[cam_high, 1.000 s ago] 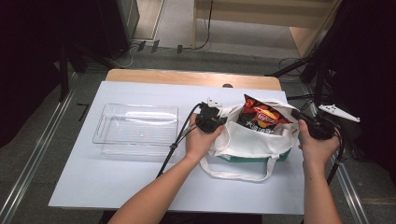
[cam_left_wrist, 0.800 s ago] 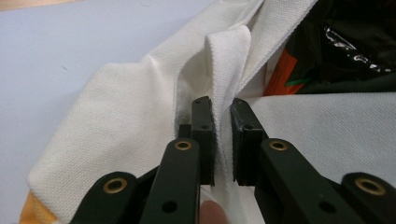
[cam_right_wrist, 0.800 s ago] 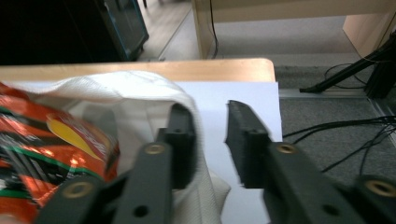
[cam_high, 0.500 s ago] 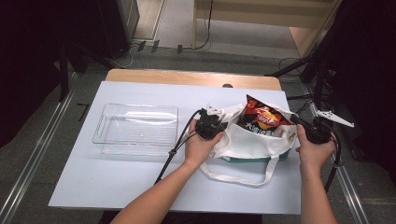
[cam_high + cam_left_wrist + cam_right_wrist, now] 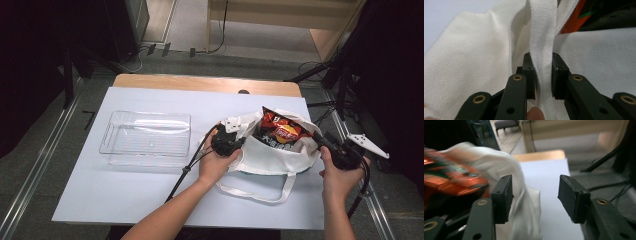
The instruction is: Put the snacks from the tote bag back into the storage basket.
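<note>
A white cloth tote bag (image 5: 270, 156) lies at the right of the table with a red chip bag (image 5: 280, 132) sticking out of its mouth. My left gripper (image 5: 227, 142) is at the bag's left rim. In the left gripper view it (image 5: 543, 75) is shut on the bag's white strap (image 5: 542, 42), with red chip bag (image 5: 572, 22) showing behind. My right gripper (image 5: 330, 146) is at the bag's right rim. In the right gripper view it (image 5: 535, 195) stands open, with a fold of bag cloth (image 5: 525, 205) by its left jaw and the chip bag (image 5: 454, 182) blurred at left.
A clear plastic tray (image 5: 145, 137) stands on the white tabletop (image 5: 125, 195) left of the bag. The bag's lower strap loop (image 5: 260, 192) lies toward the near edge. A wooden strip (image 5: 200, 82) runs along the far edge. Cables trail from both grippers.
Both hands have drifted slightly toward the near edge with the bag's rim. The right gripper has turned so its grey plate sticks out to the right.
</note>
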Motion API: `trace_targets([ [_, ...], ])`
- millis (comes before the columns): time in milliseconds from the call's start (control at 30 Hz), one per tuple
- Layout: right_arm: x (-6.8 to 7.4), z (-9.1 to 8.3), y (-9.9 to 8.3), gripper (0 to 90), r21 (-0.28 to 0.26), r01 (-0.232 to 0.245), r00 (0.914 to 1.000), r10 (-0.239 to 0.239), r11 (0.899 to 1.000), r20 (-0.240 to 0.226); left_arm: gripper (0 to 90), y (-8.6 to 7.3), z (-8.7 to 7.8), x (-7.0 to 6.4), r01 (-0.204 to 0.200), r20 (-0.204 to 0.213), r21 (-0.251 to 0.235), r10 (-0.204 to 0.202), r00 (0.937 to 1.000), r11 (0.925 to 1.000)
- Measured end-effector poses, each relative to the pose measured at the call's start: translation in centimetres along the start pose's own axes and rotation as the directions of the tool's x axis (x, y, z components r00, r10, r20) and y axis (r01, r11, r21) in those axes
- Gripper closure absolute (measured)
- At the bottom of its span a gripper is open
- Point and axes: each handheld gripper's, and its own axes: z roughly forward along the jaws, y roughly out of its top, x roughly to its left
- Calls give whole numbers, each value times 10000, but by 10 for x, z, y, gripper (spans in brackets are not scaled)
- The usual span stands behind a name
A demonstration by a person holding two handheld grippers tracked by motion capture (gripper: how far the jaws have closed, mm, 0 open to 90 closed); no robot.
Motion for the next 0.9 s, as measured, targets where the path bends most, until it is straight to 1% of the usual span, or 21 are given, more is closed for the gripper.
trace_targets([
  [33, 9, -12, -1, 458, -293, 178, 9997, -173, 9994, 155, 783, 0, 0, 0, 12, 6, -11, -12, 10000, 10000],
  [67, 9, -12, -1, 458, -293, 178, 9997, -173, 9994, 155, 783, 0, 0, -1, 16, -34, 9, -16, 10000, 10000],
  [100, 12, -18, -1, 484, -466, 271, 9985, -249, 9985, 485, 783, 0, 0, -1, -3, -63, 19, 3, 10000, 10000],
  [133, 15, -22, -3, 556, -512, 175, 9970, -135, 9985, 765, 783, 0, 0, -1, -3, -66, 18, 3, 10000, 10000],
  [200, 18, -20, -8, 709, 0, 131, 9966, -131, 9999, 819, 783, -1, 1, -2, -33, -85, 18, 33, 10000, 10000],
  [233, 19, -15, -13, 800, 190, 338, 9961, -352, 9992, 807, 784, -1, 1, -2, -88, -130, 34, 88, 9999, 10000],
  [267, 20, -12, -16, 826, 342, 412, 9954, -440, 9986, 854, 785, -1, 1, -2, -131, -146, 79, 132, 9998, 9999],
  [300, 21, -6, -20, 845, 555, 656, 9904, -718, 9963, 1185, 786, -1, 1, -2, -164, -158, 117, 165, 9997, 9998],
  [367, 21, 1, -25, 851, 826, 659, 9890, -761, 9944, 1268, 791, -3, 2, -2, -221, -150, 163, 224, 9996, 9996],
  [400, 23, 11, -31, 852, 1333, 703, 9884, -871, 9886, 1243, 795, -4, 2, -1, -187, -116, 157, 188, 9998, 9997],
  [433, 24, 15, -34, 852, 1553, 772, 9885, -959, 9848, 1167, 797, -4, 2, 0, -186, -99, 124, 187, 9998, 9998],
  [467, 24, 15, -34, 852, 1553, 772, 9885, -959, 9848, 1167, 797, -6, 2, 0, -179, -9, 84, 179, 9998, 9998],
  [500, 26, 18, -38, 851, 1757, 886, 9877, -1093, 9805, 1119, 798, -8, 2, 1, -204, 39, -36, 204, 9998, 9998],
  [533, 29, 23, -43, 851, 2028, 1170, 9837, -1416, 9722, 1113, 800, -10, 2, 1, -264, 74, -172, 265, 9996, 9995],
  [567, 29, 23, -43, 851, 2028, 1170, 9837, -1416, 9722, 1113, 800, -12, 2, 1, -364, 100, -290, 367, 9993, 9989],
  [600, 30, 25, -45, 855, 2247, 1214, 9839, -1471, 9668, 1014, 800, -14, 1, 0, -418, 20, -393, 419, 9991, 9984],
  [633, 29, 29, -51, 857, 2553, 1132, 9882, -1355, 9602, 716, 800, -14, 1, 0, -473, -25, -385, 472, 9989, 9981],
  [733, 29, 32, -57, 861, 2696, 1149, 9885, -1369, 9561, 644, 800, -15, 1, 0, -372, 4, -432, 372, 9993, 9984],
  [767, 29, 33, -56, 861, 2762, 1263, 9869, -1489, 9528, 621, 800, -16, 1, 1, -262, 97, -419, 266, 9996, 9988],
  [800, 29, 33, -57, 862, 2849, 1558, 9823, -1788, 9458, 565, 801, -16, 0, 2, -217, 126, -397, 222, 9997, 9990],
  [900, 29, 33, -61, 862, 2782, 1619, 9804, -1863, 9468, 633, 801, -17, 0, 1, -286, 60, -427, 289, 9996, 9987],
])
